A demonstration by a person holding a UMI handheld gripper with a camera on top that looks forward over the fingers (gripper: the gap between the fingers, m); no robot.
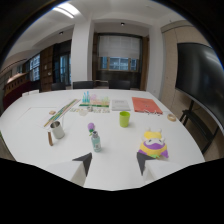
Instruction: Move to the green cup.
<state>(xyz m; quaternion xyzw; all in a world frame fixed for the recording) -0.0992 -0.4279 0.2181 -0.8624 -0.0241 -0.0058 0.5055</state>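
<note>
A small green cup point(124, 119) stands upright on the white table point(30, 120), well beyond my fingers and a little right of the line between them. My gripper point(114, 162) is open, its two dark fingertips point(84, 161) apart with only bare table between them. A small bottle with a purple top point(94, 138) stands just ahead of the left finger. A yellow and purple plush toy point(154, 145) sits just ahead of the right finger.
A metal cup point(57, 130) stands to the left, with a brown stick point(50, 138) beside it. Farther back lie an orange folder point(146, 105), a paper sheet point(120, 104), small bottles point(95, 99) and long sticks point(61, 112). Chairs line the table's far edge.
</note>
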